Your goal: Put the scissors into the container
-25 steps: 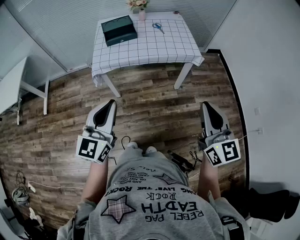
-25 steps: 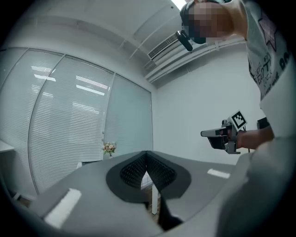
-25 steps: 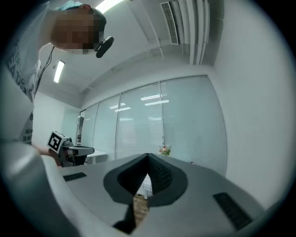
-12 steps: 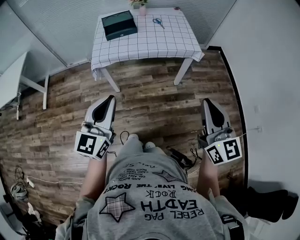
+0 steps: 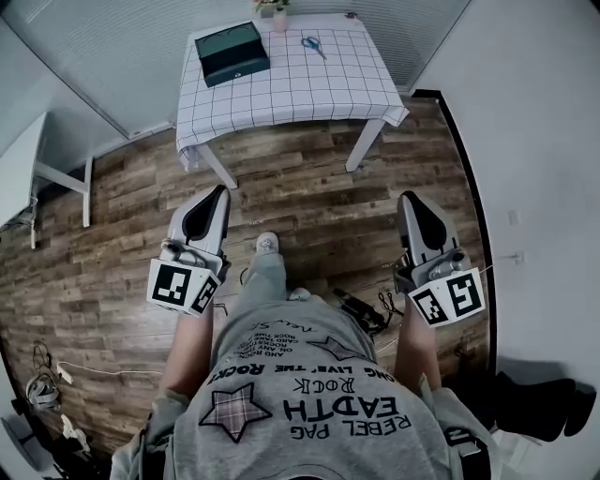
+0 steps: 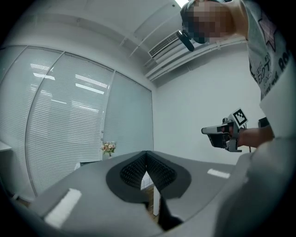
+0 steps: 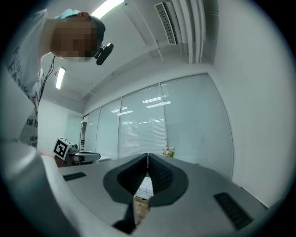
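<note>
Both tools empty, jaws together: left tool (image 5: pixel 219 193), right tool (image 5: pixel 409 199), both far short of the container (image 5: pixel 231 52). Scissors (image 5: pixel 313 44) lie flat on the surface (image 5: pixel 300 89), right of the container. Prob. light, stiff, thin: grab at the handle loops, not the blades.

Matt white grid-checked cloth over counter (image 5: pixel 291 89), worn wood-plank floor (image 5: pixel 309 192), dark green container (image 5: pixel 232 53) with slight sheen, scissors (image 5: pixel 313 45) with blue plastic-looking handles, left gripper (image 6: pixel 146 156) smooth matt grey plastic, fingers (image 6: pixel 132 171) ribbed black

Flowers (image 5: pixel 268 6) half past top edge
</note>
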A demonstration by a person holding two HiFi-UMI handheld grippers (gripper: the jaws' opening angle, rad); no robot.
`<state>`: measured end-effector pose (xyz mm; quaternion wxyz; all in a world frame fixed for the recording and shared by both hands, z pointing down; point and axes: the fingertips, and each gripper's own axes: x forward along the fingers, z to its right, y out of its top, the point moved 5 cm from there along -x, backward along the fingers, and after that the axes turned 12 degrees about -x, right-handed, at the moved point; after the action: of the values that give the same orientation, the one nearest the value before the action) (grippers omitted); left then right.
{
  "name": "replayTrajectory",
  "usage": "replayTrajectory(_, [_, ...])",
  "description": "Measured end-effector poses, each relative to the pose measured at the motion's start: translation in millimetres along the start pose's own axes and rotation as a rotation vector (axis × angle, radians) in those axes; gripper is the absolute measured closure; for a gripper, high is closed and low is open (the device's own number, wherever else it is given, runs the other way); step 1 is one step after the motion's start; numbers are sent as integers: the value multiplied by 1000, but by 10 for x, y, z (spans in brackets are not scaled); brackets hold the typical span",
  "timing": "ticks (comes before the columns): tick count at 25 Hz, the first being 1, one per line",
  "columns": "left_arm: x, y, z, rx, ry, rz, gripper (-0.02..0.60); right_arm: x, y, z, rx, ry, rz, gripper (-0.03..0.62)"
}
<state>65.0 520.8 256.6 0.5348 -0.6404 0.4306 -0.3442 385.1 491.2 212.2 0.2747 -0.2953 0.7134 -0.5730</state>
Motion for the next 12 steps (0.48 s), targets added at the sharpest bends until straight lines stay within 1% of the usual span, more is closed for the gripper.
replayTrajectory(4, [361,90,-246,-1,-32,12,572,309,-5,148,-11,-17,-8,579])
replayTrajectory(12, [1034,265,-872,-8,-103,9,572,1101,43,320,-25,-56,-7,579])
